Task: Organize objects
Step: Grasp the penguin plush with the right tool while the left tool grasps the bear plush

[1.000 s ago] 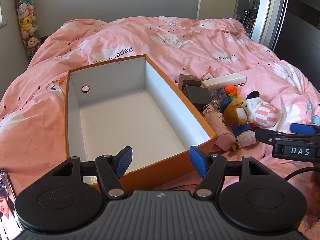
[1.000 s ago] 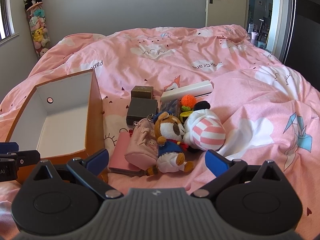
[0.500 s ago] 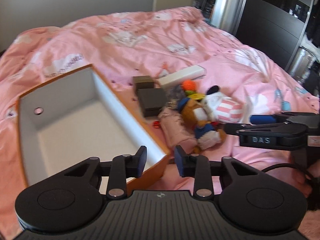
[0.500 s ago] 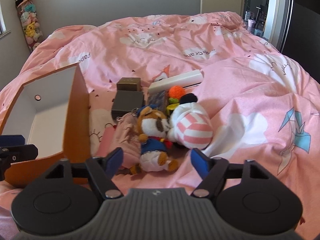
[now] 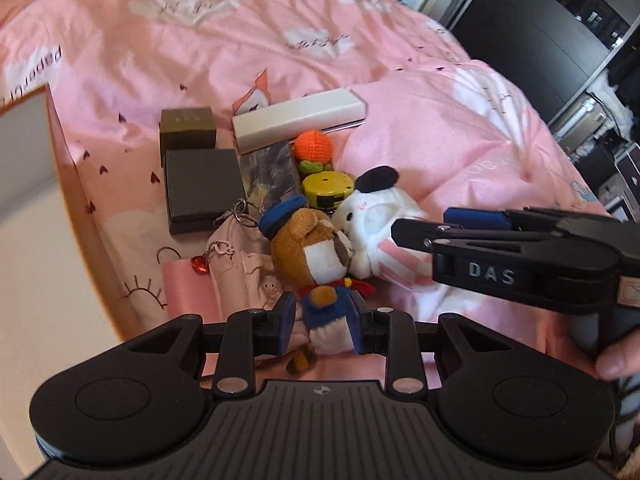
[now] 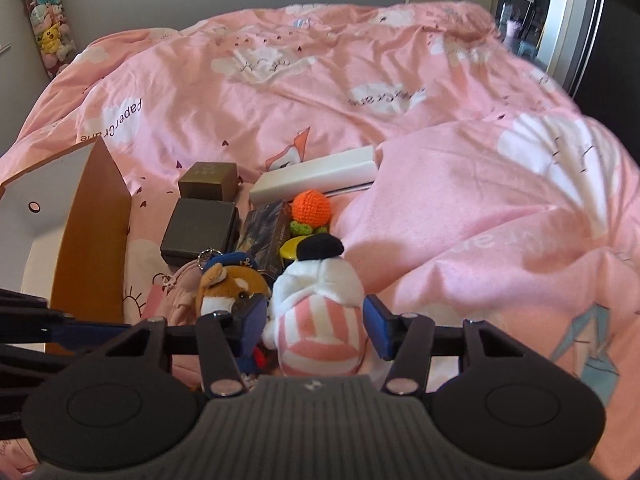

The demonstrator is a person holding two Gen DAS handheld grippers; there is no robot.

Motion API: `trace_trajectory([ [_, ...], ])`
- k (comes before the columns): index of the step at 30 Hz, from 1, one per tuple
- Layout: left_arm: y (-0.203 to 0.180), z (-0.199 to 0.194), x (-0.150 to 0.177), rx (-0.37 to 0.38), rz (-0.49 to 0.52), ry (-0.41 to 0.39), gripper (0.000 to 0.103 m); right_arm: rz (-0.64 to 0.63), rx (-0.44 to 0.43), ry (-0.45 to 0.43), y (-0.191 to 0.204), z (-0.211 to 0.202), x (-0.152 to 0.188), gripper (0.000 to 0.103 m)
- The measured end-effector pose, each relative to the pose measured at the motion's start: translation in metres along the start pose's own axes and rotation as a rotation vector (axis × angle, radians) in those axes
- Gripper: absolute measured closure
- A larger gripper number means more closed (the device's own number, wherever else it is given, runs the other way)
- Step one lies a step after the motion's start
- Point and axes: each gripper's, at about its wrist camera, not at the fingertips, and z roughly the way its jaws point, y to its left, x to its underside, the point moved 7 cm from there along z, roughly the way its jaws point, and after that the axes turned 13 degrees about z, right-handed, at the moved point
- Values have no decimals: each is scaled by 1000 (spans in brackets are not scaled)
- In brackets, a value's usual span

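Observation:
A pile of small objects lies on the pink duvet beside an orange box (image 6: 90, 240) with a white inside. My left gripper (image 5: 320, 326) has its jaws around the lower body of a brown plush dog (image 5: 316, 256) in blue clothes; the pads touch its sides. My right gripper (image 6: 316, 330) has its jaws around a white plush (image 6: 320, 300) with pink stripes and a black hat, the pads against its sides. The right gripper also shows in the left wrist view (image 5: 420, 228).
Behind the plushes lie two dark boxes (image 5: 204, 188), a long white box (image 5: 298, 118), an orange crochet ball (image 5: 312, 146), a yellow round tin (image 5: 326, 190), a dark card pack (image 6: 268, 236) and a pink pouch (image 5: 236, 276) with a keyring. Dark wardrobe doors stand at right.
Both grippers moved forward and down onto the pile. The left gripper swung right from the box to the brown dog. The right gripper's jaws narrowed around the striped plush.

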Motion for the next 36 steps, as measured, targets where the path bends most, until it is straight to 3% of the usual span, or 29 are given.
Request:
trace_trajectory([
  [2, 3, 15, -2, 28, -45, 38, 66, 30, -18, 40, -4, 11, -3, 47],
  [8, 7, 45, -3, 2, -85, 106, 62, 19, -20, 91, -10, 34, -5, 42],
  [13, 7, 60, -5, -1, -106, 104, 54, 34, -50, 128, -18, 50, -2, 39],
  [20, 1, 66, 0, -3, -109, 43, 63, 40, -56, 131, -23, 50, 4, 42],
  [28, -4, 26, 0, 1, -105, -58, 68, -23, -13, 13, -13, 2, 1, 43],
  [33, 0, -24, -6, 2, -142, -186, 68, -79, 25, -97, 0, -35, -7, 43],
  [36, 6, -56, -10, -15, -157, -254, 68, -96, 2, -137, 15, -52, -11, 43],
])
